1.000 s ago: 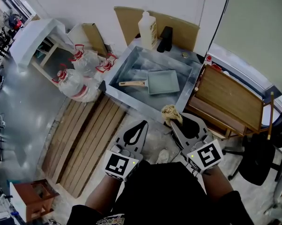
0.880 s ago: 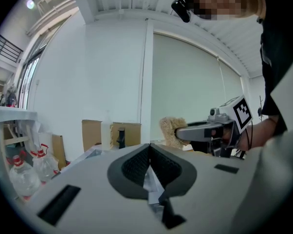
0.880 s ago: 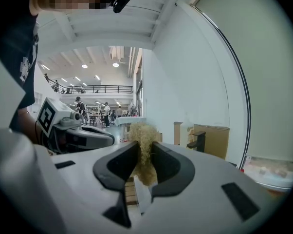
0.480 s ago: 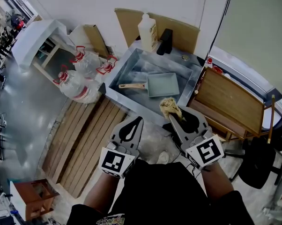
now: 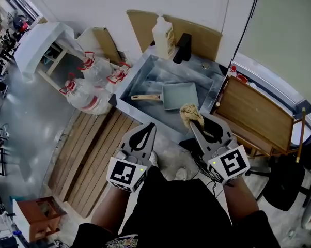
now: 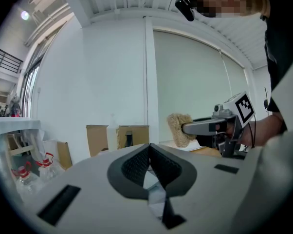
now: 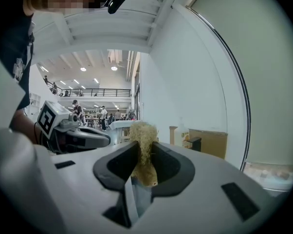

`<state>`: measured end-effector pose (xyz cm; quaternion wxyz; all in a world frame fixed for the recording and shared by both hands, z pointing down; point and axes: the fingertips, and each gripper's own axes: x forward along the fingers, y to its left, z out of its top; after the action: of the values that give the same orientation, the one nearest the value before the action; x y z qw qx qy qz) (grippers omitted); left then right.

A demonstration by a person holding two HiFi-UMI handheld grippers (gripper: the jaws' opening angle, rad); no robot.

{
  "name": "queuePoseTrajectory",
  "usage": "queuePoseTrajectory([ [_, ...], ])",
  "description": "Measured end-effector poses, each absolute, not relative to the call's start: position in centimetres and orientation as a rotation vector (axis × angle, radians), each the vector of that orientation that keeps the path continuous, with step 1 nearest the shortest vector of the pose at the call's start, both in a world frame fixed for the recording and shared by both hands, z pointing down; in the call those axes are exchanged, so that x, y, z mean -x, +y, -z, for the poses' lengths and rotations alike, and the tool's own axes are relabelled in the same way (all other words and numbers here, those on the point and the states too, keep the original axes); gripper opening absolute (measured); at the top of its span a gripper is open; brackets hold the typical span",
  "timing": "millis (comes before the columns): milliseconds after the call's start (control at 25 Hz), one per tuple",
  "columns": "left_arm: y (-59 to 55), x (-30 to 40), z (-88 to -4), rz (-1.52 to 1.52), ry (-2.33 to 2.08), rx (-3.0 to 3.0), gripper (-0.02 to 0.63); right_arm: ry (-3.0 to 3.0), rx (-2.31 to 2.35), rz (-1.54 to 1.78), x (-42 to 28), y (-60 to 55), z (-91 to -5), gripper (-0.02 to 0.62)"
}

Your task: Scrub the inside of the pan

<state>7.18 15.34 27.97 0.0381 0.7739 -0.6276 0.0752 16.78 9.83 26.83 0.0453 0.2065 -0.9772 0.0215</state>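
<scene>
One pan (image 5: pixel 179 95) laid flat inside one metal sink (image 5: pixel 150 76). Left hand-held gripper (image 5: pixel 149 126) pressed together, nothing held. Right hand-held gripper (image 5: pixel 192 124) pinched on one fibrous scrubber (image 5: pixel 189 112), near sink rim. One bottle (image 5: pixel 163 35) stood behind sink.

Open industrial workshop hall: mezzanine railing (image 7: pixel 93 92), polished concrete floor (image 5: pixel 21 118), freestanding steel sink (image 5: pixel 140 115), wooden pallet (image 5: pixel 93 159), water jugs (image 5: pixel 86 94).

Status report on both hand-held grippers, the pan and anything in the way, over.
Left hand-held gripper shut, empty. Right hand-held gripper shut on scrubber, not yet at pan. Pan lies in basin, untouched. Bottle behind basin, nothing between scrubber and pan.
</scene>
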Motion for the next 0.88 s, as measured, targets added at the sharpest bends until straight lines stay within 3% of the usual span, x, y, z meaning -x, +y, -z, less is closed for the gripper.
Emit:
queuePoseTrajectory([
  [880,5.4,-0.2,-31.4,-0.287,-1.687,-2.508,0.009,-2.888,-0.929,-0.150,-12.7,1.5,-28.8,0.097],
])
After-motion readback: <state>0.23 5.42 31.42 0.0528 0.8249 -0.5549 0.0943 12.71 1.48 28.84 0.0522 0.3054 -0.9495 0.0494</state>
